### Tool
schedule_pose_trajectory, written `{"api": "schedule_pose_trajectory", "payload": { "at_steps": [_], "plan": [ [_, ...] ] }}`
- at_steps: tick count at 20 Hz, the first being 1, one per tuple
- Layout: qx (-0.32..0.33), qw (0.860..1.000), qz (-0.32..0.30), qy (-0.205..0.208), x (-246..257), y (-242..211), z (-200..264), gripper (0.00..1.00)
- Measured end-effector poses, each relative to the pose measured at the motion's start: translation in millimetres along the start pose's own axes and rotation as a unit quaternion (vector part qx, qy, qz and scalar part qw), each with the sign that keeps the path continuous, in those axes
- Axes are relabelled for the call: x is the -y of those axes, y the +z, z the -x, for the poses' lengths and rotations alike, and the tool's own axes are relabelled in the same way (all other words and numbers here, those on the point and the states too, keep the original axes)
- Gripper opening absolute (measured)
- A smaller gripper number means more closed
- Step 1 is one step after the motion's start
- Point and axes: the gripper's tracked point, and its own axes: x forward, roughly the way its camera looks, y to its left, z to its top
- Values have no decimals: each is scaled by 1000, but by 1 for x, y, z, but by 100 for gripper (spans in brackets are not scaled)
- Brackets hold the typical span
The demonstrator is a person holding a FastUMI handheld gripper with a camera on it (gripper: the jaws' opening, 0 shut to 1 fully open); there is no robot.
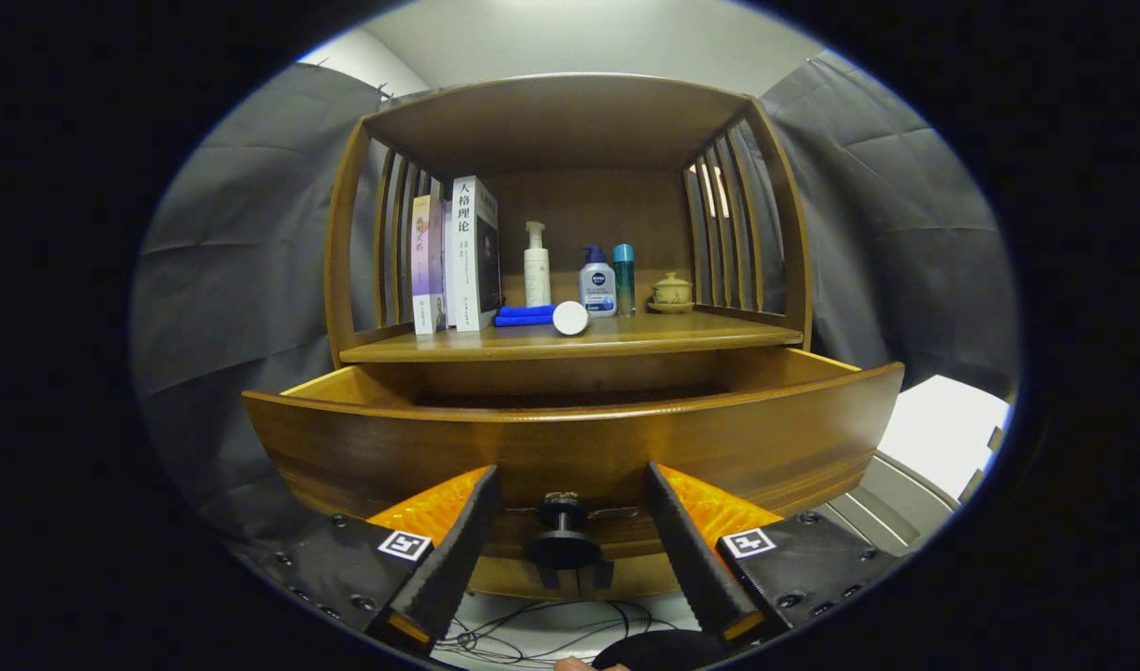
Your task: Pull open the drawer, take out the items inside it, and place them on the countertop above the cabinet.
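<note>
The drawer [570, 447] stands pulled out below the countertop [570, 340], its front near me. My gripper [566, 545] is spread wide, fingers either side of the dark knob [563, 540] without touching it, seemingly freed to reach inside; the drawer's contents are hidden.

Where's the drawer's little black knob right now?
In the gripper view, the knob sits on the pulled-out drawer front, between the open gripper's two fingers, touching neither.

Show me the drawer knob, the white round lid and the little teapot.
drawer knob [563, 545], gripper view, its black disc, between the open tool's fingers.
white round lid [570, 318], gripper view, its flat face.
teapot [671, 292], gripper view, its body.
</note>
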Motion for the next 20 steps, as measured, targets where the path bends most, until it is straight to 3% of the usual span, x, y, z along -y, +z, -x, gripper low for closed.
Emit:
{"api": "schedule_pose_trajectory", "payload": {
  "at_steps": [20],
  "plan": [
    [6,999,33,-19,-5,23,-87,98]
  ]
}}
